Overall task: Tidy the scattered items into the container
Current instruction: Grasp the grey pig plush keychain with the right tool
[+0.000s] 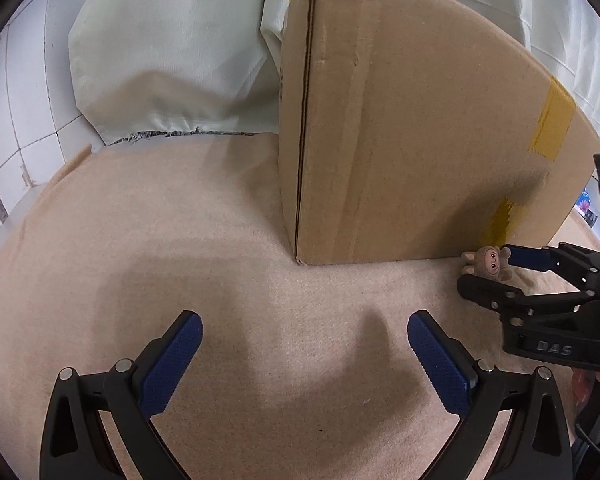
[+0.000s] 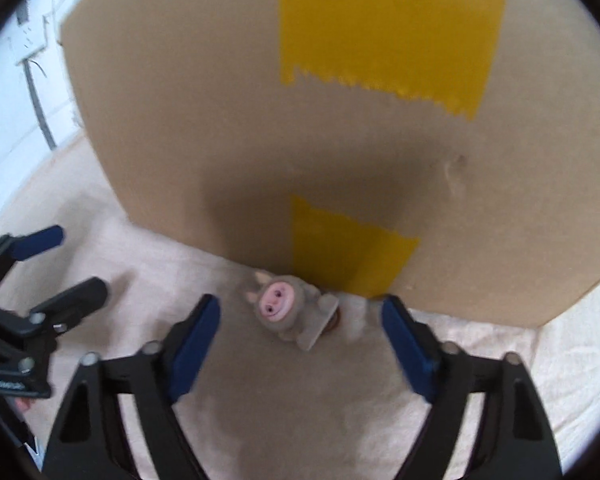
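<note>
Beige carpet (image 1: 259, 280) carries a small grey plush monkey (image 2: 287, 308) against the tall cardboard box (image 2: 259, 120). Right gripper (image 2: 300, 320) straddles it, unclamped; it should seat deeper before squeezing. Left gripper (image 1: 304, 336) gapes empty.

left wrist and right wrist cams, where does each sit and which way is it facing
Left wrist: on the left tool, angled down at beige cloth and the cardboard box; its open blue fingers show, right tool at the edge.
Right wrist: on the right tool, angled down at the small plush toy by the box; open fingers, left tool at left.
Shared: box, toy, cloth.
</note>
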A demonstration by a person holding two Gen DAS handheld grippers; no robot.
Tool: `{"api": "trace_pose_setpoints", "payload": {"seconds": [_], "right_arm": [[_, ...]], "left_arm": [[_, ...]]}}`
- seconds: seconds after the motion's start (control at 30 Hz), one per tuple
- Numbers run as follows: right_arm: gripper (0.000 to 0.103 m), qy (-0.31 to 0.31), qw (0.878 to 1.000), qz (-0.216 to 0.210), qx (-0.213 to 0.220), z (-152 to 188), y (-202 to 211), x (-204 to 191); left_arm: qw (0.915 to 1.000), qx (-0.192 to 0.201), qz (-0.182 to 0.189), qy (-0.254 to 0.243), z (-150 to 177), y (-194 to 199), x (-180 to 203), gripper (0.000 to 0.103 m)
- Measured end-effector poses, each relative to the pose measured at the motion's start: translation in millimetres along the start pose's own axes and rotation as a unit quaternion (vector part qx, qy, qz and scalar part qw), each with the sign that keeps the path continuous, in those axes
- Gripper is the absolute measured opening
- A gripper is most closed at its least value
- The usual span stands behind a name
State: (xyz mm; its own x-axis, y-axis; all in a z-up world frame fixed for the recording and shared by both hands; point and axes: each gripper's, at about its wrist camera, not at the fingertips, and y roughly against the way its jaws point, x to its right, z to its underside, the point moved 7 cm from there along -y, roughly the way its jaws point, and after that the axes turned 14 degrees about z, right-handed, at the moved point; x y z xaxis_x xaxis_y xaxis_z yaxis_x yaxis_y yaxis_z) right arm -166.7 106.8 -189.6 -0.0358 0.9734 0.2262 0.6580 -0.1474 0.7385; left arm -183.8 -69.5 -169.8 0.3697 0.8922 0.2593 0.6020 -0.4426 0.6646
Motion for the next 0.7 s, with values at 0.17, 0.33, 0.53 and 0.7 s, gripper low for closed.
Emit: {"api": "trace_pose_setpoints", "payload": {"seconds": [0.17,0.33,0.53,0.7], "right_arm": [[0.039,0.013,1.0,-0.01,0.0,4.8,6.9,-0.6],[0.039,0.02,1.0,-0.019,0.006,13.2,19.8,-0.7],[0.039,0.014,0.999,-0.031,0.037,24.3,59.7,12.2],[0.039,0.017,0.998,-0.032,0.053,34.8,82.6,26.1]], "left_arm": [[1.0,-0.002,0.0,-0.002,1.2,0.0,1.9,0.103],[1.0,0.0,-0.009,-0.001,2.2,2.2,2.9,0.103],[0.9998,0.014,-0.012,-0.007,-1.8,13.9,14.6,0.103],[0.9994,0.021,-0.011,-0.023,-5.5,22.8,35.8,0.103]]}}
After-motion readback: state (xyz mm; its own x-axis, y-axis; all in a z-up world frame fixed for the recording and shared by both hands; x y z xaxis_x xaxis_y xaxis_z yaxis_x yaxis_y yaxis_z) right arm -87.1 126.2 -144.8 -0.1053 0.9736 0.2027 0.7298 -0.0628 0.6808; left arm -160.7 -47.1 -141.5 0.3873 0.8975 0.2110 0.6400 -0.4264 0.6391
